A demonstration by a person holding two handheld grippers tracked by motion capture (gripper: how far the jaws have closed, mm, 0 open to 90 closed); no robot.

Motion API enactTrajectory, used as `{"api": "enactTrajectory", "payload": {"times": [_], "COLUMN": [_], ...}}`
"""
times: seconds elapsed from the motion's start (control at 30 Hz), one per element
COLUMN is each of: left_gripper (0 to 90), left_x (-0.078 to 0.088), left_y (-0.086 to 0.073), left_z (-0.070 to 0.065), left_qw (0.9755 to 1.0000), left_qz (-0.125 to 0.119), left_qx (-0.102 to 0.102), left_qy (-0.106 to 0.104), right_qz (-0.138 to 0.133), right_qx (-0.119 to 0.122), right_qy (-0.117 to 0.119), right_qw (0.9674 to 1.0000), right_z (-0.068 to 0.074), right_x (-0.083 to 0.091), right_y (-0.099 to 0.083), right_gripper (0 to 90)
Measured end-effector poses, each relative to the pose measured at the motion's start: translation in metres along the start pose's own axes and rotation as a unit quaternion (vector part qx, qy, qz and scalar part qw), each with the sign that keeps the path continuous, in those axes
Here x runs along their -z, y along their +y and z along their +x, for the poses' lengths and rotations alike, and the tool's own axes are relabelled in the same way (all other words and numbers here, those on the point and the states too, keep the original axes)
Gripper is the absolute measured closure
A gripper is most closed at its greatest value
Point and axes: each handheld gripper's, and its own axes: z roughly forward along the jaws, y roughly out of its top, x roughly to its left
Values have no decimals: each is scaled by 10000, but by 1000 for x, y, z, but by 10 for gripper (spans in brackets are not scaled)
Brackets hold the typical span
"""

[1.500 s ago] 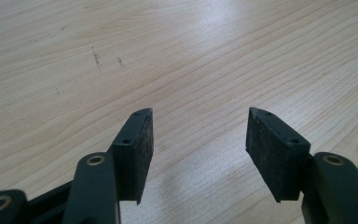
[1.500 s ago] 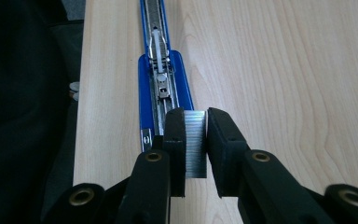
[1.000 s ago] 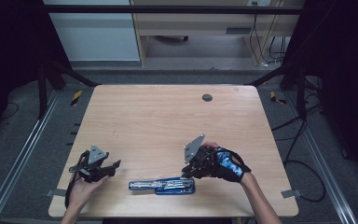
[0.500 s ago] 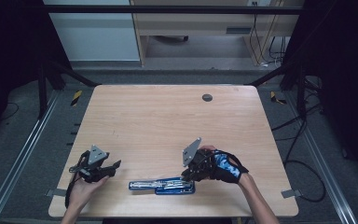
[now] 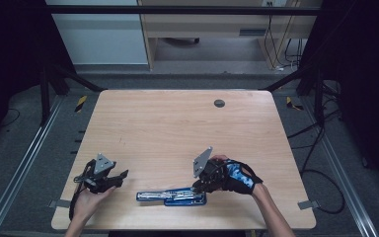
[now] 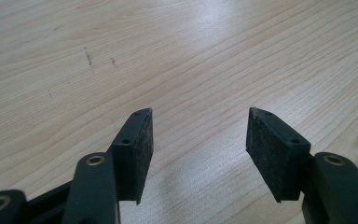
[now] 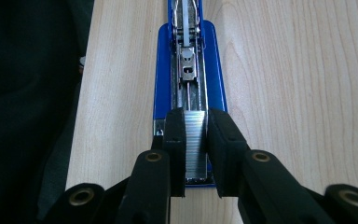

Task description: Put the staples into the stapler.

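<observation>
A blue stapler (image 5: 172, 196) lies opened flat near the table's front edge, its metal magazine channel (image 7: 188, 70) facing up. My right gripper (image 5: 201, 185), held in a gloved hand, is at the stapler's right end. In the right gripper view it (image 7: 196, 114) is shut on a silver strip of staples (image 7: 196, 144), held lengthwise over the rear of the magazine. My left gripper (image 5: 119, 177) rests at the front left of the table, apart from the stapler. In the left gripper view it (image 6: 198, 116) stands open over bare wood, nothing between its pads.
The wooden table (image 5: 177, 128) has a round dark grommet (image 5: 219, 103) near its far edge. The front edge runs just beside the stapler, with darkness (image 7: 28, 93) beyond it. Metal frame rails (image 5: 24, 163) flank the table.
</observation>
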Motion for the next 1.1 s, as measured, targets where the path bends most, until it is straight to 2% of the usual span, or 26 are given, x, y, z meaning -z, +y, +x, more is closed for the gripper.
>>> {"api": "enactTrajectory", "payload": {"times": [0.4, 0.67, 0.97, 1.1], "left_gripper": [416, 416, 416, 416], "left_x": [0, 0, 0, 0], "left_y": [0, 0, 0, 0], "left_z": [0, 0, 0, 0], "left_qw": [10000, 10000, 10000, 10000], "left_qz": [2, 7, 2, 4], "left_qx": [-2, -5, -3, -4], "left_qy": [7, 8, 10, 9], "right_qz": [85, 37, 68, 95], "right_qx": [23, 67, 77, 17], "right_qy": [47, 45, 88, 70], "right_qw": [10000, 10000, 9999, 9999], "right_z": [1, 2, 0, 0], "right_x": [-4, 0, -5, -5], "right_y": [-1, 1, 0, -1], "right_gripper": [783, 782, 782, 782]}}
